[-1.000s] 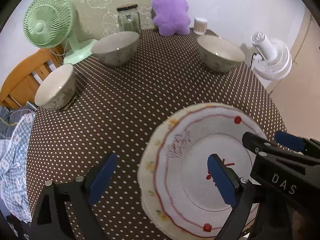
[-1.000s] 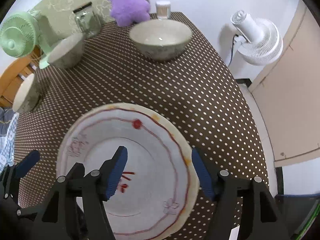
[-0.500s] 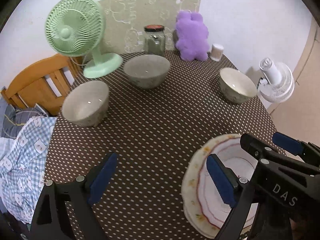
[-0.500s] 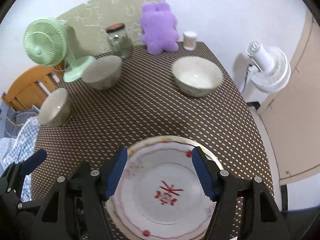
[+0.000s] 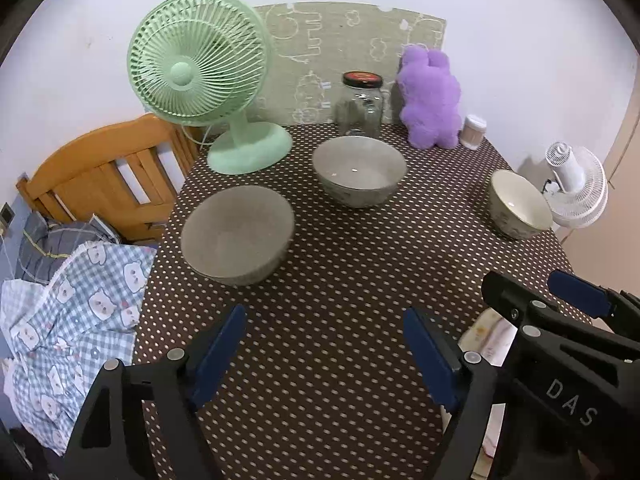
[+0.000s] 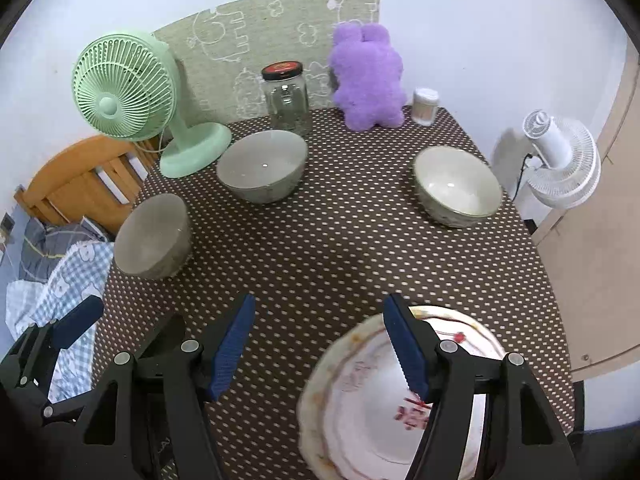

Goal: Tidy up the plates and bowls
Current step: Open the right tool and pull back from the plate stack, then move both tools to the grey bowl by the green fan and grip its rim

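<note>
Now both grippers sit farther back than 1 second ago — the plate (image 6: pixel 372 400) has slid low, under the right gripper (image 6: pixel 320 348), jaws apart, empty. The left gripper (image 5: pixel 324 352) is closing on nothing. 3 bowls (image 6: pixel 262 166) stand beyond, unobstructed.

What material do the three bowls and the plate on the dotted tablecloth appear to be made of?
The three bowls look like glazed ceramic: a small bright glint sits inside two of them, and the walls look thick. The third is blurred, so I assume it matches. The plate also looks like glazed ceramic or porcelain: smooth white surface with printed red lines; melamine cannot be ruled out.
</note>
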Demonstrator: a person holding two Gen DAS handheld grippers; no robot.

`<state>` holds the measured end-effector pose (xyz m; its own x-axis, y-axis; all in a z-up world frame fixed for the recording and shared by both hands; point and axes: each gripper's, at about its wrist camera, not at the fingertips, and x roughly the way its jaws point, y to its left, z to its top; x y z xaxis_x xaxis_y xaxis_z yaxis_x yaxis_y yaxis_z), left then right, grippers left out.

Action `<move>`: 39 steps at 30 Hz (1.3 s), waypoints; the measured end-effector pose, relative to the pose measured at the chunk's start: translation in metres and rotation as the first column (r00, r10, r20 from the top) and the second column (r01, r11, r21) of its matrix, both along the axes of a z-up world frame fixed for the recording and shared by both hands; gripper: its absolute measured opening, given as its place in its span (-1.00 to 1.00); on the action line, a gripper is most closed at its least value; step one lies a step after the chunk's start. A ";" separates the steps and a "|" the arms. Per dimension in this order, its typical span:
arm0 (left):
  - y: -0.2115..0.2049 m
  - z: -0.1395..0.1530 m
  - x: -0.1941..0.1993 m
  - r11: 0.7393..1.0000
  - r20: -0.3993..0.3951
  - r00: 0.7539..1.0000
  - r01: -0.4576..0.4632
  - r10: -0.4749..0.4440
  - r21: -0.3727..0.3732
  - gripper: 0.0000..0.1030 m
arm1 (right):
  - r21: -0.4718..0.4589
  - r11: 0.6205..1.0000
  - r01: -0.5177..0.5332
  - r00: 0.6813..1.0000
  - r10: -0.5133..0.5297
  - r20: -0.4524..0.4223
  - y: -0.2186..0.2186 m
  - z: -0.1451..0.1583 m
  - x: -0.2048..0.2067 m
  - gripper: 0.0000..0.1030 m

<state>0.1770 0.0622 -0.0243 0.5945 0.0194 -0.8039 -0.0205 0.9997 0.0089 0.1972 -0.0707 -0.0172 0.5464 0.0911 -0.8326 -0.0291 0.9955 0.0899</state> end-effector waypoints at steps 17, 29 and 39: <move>0.084 -0.023 0.057 0.997 0.012 0.997 -0.077 0.077 0.031 0.51 | 0.027 0.999 -0.044 0.999 0.043 0.015 0.084 -0.020 0.063 0.36; 0.120 -0.062 0.099 0.996 -0.040 0.995 -0.086 0.086 0.018 0.32 | 0.017 0.995 -0.098 0.995 0.099 -0.019 0.137 -0.055 0.111 0.19; 0.128 -0.086 0.120 0.998 -0.070 0.996 -0.055 0.057 0.028 -0.20 | 0.011 0.993 -0.119 0.991 0.119 -0.059 0.172 -0.084 0.137 -0.26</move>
<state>0.2973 0.1901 -0.1105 0.5339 0.0724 -0.8424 -0.0751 0.9965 0.0380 0.3340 0.1014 -0.1016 0.4811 0.1584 -0.8622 -0.1416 0.9847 0.1020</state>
